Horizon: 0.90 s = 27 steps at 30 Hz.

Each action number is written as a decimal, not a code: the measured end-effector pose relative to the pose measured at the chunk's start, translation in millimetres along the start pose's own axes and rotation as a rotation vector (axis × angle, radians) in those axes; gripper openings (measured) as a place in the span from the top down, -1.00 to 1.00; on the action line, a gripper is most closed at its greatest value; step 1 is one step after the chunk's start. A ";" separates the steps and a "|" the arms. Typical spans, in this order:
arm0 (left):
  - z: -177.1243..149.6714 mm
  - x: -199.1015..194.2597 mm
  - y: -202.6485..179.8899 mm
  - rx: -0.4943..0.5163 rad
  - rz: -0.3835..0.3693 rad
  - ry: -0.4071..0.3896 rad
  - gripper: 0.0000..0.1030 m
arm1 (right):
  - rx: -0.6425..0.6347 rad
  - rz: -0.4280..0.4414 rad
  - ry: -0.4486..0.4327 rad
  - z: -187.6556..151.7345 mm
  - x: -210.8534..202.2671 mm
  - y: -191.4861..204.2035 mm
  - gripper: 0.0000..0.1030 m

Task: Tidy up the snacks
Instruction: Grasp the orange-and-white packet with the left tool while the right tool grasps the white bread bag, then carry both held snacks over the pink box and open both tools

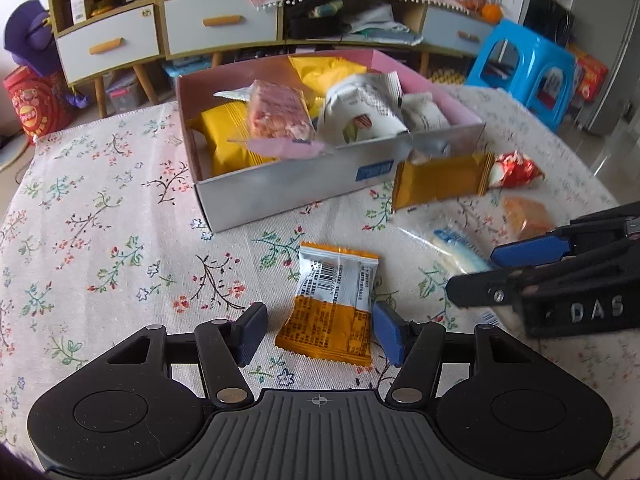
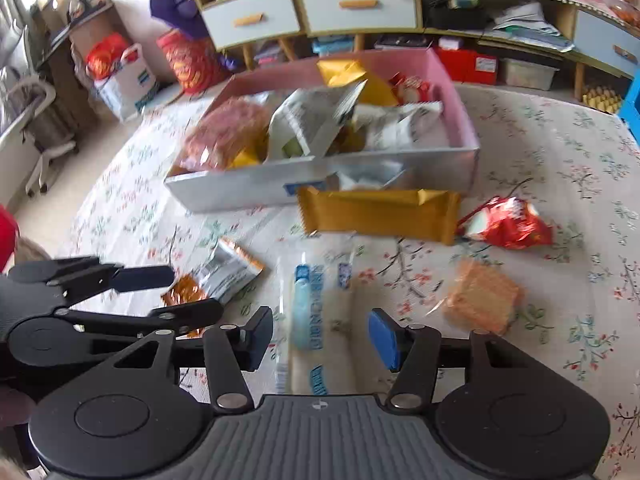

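Snacks: orange pack point(image 1: 332, 304) on worktop point(image 1: 100, 220) between my left tool's point(image 1: 320, 332) parted pads | right tool point(image 2: 320, 338) open over clear-wrapped bar point(image 2: 308, 312) | light, crinkly, slippery; pinch mid-body | box point(image 1: 280, 188) ahead

Snack-filled box point(image 1: 280, 188), loose packets point(image 1: 332, 300) beside

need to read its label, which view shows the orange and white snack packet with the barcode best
The left wrist view: the orange and white snack packet with the barcode lies flat, sharp and whole between the open left gripper fingers. In the right wrist view the packet is blurred, crumpled-looking and partly hidden behind the left gripper.
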<state>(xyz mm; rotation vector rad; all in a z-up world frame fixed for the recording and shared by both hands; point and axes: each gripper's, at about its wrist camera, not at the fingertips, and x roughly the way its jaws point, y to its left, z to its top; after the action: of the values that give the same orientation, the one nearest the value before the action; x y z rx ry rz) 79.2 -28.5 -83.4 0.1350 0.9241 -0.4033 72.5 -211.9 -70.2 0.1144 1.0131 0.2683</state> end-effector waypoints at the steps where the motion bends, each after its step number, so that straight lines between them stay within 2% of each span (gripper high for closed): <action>1: 0.3 0.9 -2.7 0.017 0.010 -0.001 -0.12 | -0.011 -0.006 0.010 -0.6 2.6 3.5 0.16; 4: 0.2 1.9 -7.5 0.043 0.031 0.000 -0.06 | -0.048 -0.039 0.023 -2.4 7.1 12.4 0.26; 6: 0.3 1.5 -8.9 0.045 0.032 -0.004 0.06 | -0.079 -0.068 0.017 -2.9 7.8 17.2 0.49; 7: 0.4 0.9 -9.5 0.050 0.030 -0.007 0.20 | -0.087 -0.078 0.014 -2.6 7.9 18.3 0.54; 8: 0.6 0.5 -10.6 0.055 0.031 -0.009 0.22 | -0.090 -0.085 0.012 -2.2 7.8 18.5 0.62; 14: -0.7 -4.4 -13.7 0.078 0.036 -0.027 0.29 | -0.094 -0.081 -0.014 2.0 2.9 17.0 0.82; 27: 9.4 -30.7 -7.2 0.037 0.008 -0.081 0.29 | -0.060 -0.036 -0.056 11.0 -15.0 17.3 0.87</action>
<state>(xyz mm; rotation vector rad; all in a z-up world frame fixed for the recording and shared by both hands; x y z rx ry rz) 67.0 -29.2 -52.8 0.1553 0.8359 -0.4156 71.4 -199.1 -48.2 0.0486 0.9497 0.2614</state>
